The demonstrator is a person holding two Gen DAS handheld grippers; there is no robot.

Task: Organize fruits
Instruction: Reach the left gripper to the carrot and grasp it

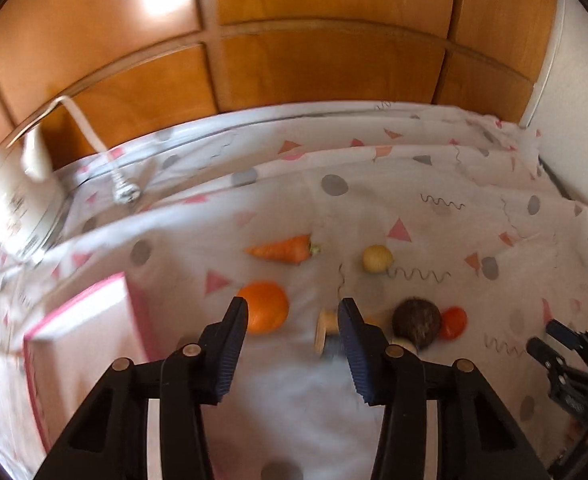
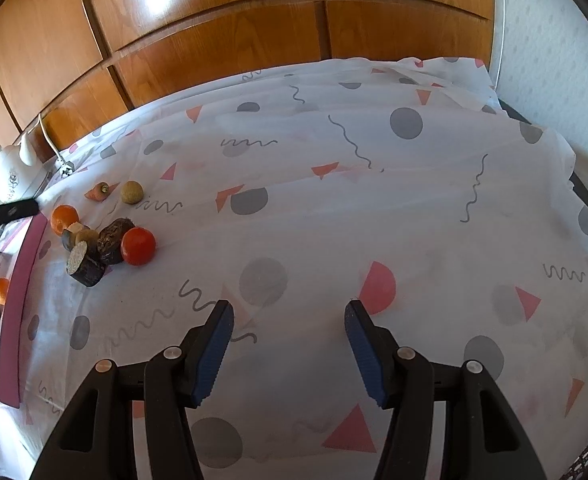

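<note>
Box (image 2: 11, 300) contents – orange, dark piece – right view only

Bright daylight, glare flaring on the wooden cabinet doors (image 1: 326, 68); left wrist view smeared with motion blur, right sharp, fisheye bending and darkening both edges.
</note>
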